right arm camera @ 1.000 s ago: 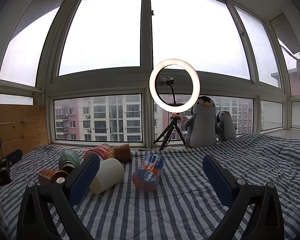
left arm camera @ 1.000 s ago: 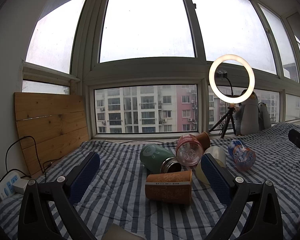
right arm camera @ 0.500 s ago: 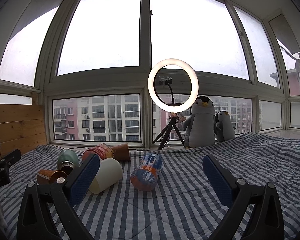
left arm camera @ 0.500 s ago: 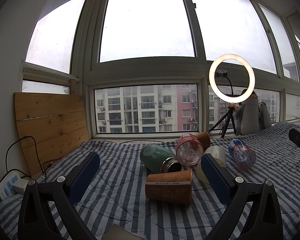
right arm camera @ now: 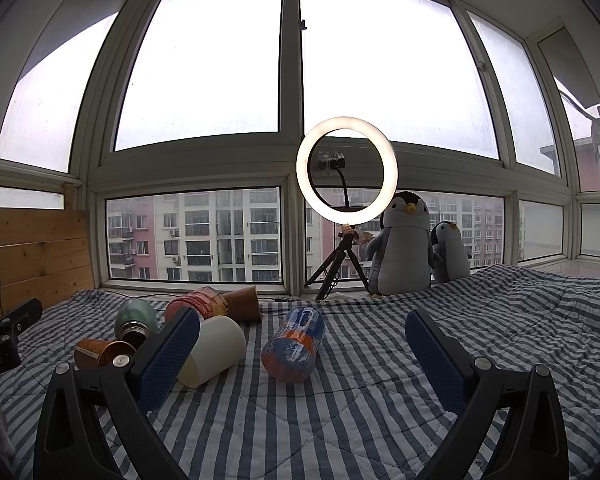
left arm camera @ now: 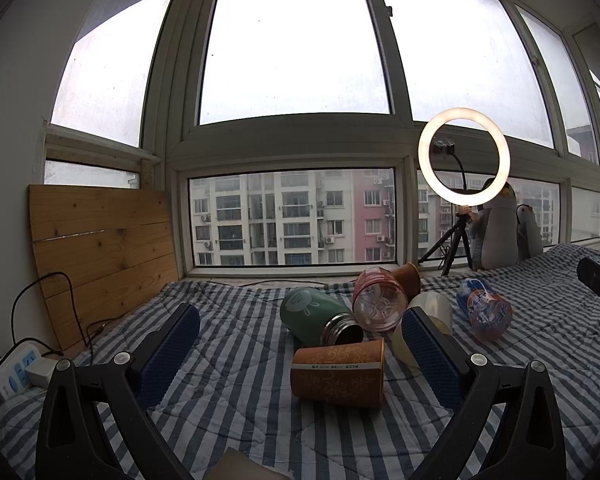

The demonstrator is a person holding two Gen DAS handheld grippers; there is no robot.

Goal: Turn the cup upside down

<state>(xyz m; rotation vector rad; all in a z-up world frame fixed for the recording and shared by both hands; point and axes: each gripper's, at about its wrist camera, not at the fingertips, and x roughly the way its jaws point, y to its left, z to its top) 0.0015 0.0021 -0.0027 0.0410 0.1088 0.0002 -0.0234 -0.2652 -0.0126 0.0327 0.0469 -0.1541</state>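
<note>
Several cups lie on their sides on a striped quilt. A brown patterned paper cup lies nearest, between the fingers of my open left gripper and a little ahead of them. Behind it lie a green steel flask, a pink clear cup, a second brown cup, a cream cup and a blue-orange cup. In the right wrist view my right gripper is open and empty, with the blue-orange cup ahead of it and the cream cup behind its left finger.
A lit ring light on a tripod and two plush penguins stand by the window at the back. A wooden board leans at the left, with a power strip and cables below it.
The right wrist view has shifted slightly, so the cups and ring light sit a touch further left. The left gripper has not moved, and nothing was grasped.
</note>
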